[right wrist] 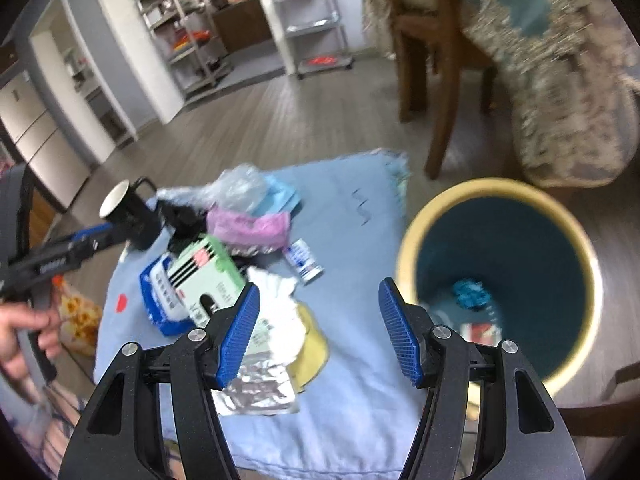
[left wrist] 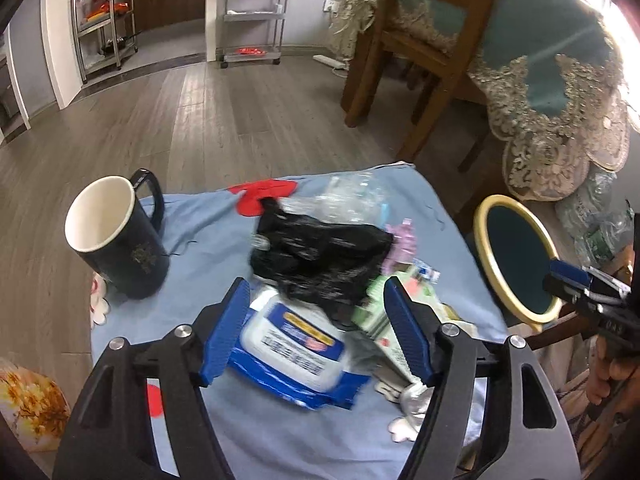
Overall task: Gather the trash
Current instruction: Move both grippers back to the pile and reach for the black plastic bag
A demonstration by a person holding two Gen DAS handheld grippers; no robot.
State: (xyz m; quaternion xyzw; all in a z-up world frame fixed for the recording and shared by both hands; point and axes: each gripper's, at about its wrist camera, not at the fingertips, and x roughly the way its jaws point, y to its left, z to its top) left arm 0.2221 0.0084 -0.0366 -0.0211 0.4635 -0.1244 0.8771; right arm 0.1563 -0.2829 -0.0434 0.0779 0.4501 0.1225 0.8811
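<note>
Blue and white plastic marks the nearest piece of trash: a wet-wipe pack point(left wrist: 292, 344) lying flat on the pale blue cloth point(left wrist: 208, 240) that covers the surface. The left claw point(left wrist: 316, 328) hangs over it with its jaws spread wide and nothing between them, one pad on each side of the pack. Just behind the pack sits a crumpled black bag point(left wrist: 320, 256), and touching it on the right a green and white carton point(right wrist: 204, 276). Further back lie a pink wrapper point(right wrist: 250, 226), clear film point(right wrist: 240, 186) and a small blue and white tube point(right wrist: 304, 260). White tissue point(right wrist: 280, 312) and a foil sheet point(right wrist: 256, 392) rest nearer the right claw point(right wrist: 320, 332), which is also open and empty, held above the cloth's right edge.

The bin point(right wrist: 408, 248), yellow-rimmed and teal inside, stands beside the surface on the right and already holds a few scraps.

A dark mug point(left wrist: 120, 240) stands upright to the left, apart from the pile; it does not look like trash.

For a clean pick, I would lower the left claw until both pads sit past the pack's edges, close across its narrow width, and lift straight up so the black bag is not dragged along.
</note>
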